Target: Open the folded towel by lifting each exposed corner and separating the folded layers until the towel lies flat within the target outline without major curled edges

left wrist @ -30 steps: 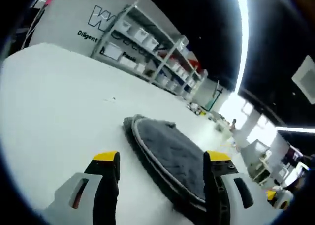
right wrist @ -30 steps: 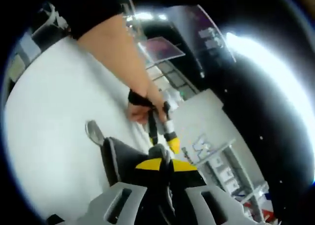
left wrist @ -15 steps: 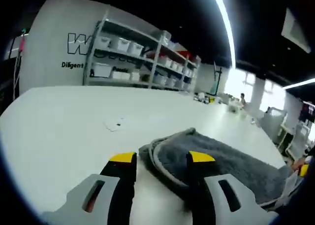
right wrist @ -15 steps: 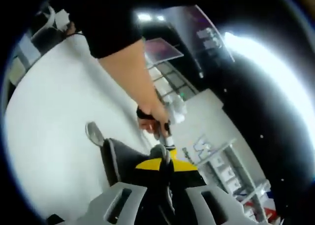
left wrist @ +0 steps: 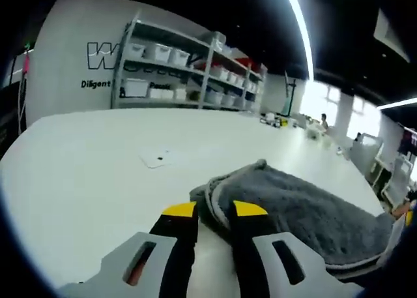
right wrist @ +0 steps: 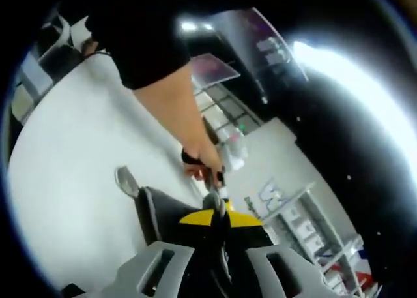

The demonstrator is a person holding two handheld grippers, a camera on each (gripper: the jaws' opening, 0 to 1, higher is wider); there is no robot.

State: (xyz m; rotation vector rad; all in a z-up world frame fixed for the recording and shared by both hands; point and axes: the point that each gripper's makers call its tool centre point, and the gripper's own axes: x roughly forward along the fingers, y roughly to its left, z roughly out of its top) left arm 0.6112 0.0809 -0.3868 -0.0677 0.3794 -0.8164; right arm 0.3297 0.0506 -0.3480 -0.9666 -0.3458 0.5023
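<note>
Left tool (left wrist: 214, 210): the two yellow-tipped jaws stand a narrow gap apart, not fully closed. The rolled grey edge of the towel (left wrist: 306, 213) lies at the jaw tips, touching or just ahead of them; whether the fabric is pinched between the jaws cannot be told. From the tips the towel spreads forward and to the right of this tool, resting on the white desk (left wrist: 85, 174). Its light-coloured border runs along the near fold.

Ahead and to the left of the left tool, a small flat mark (left wrist: 159, 158) lies on the desk, well apart from the towel. Beyond the desk stands a shelving rack (left wrist: 189, 73) loaded with white bins, against a wall bearing lettering.

Right tool (right wrist: 215, 218): the jaws are closed on a raised fold of the towel (right wrist: 163, 213), which stands up between the yellow tips. The dark towel body extends to the left of this tool over the desk (right wrist: 71, 161). Directly beyond the tips, a person's hand (right wrist: 202, 164) grips the handle of the other tool, with the forearm reaching in from the upper left.
</note>
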